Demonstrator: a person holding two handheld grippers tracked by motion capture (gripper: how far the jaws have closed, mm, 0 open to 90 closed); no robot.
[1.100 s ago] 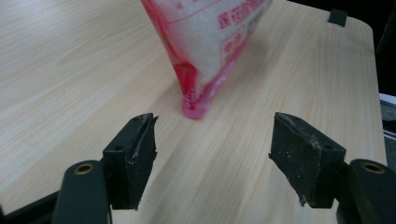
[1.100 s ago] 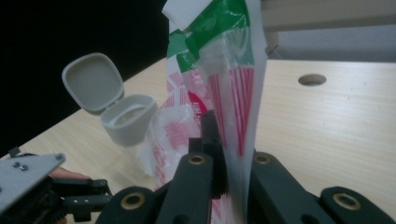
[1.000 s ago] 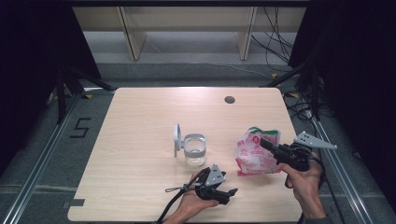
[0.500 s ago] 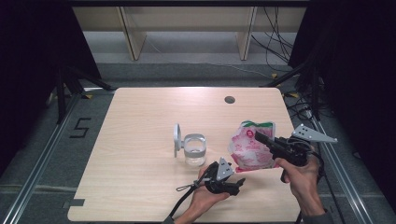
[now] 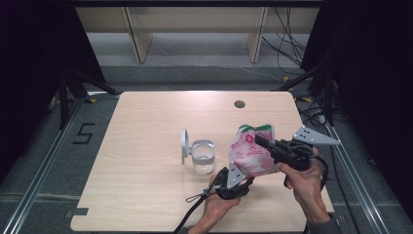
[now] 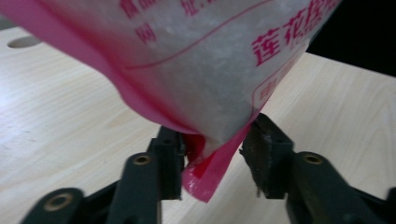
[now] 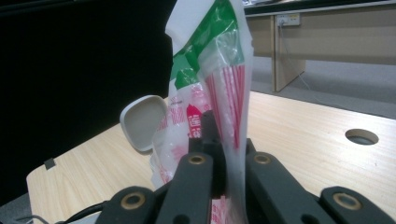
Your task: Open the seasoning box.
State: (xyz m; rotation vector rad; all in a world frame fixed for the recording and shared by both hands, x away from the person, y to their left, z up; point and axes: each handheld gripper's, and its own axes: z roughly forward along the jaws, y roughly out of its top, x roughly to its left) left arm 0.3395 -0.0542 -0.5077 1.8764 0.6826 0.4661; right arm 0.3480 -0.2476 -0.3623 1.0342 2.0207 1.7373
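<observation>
The right gripper had its jaws pinched tight on the upper part of a pink and white bag with a green top. In the right gripper view, the thin plastic of the bag stood straight up between the two black jaws. The bag hung in the air, just above the table, near the front right part of it.

The left gripper was right under the bag. Its jaws had just been closing, and the bag's bottom corner was between them. In the left gripper view, one jaw touched the pink corner, and I could not tell if the other one pressed on it too.

Just left of the bag stood a clear glass jar with its top off. A grey lid stood on its edge, just beside the jar. The lid also showed behind the bag in the right gripper view.

The table was light wood with round corners. It had a small round hole near the back edge. The floor around it was grey, and a black number five was marked on it to the left. Metal rails ran along both sides. Behind the table stood a pale wooden bench, and black cables lay on the floor at the right. The sides of the room were dark.
</observation>
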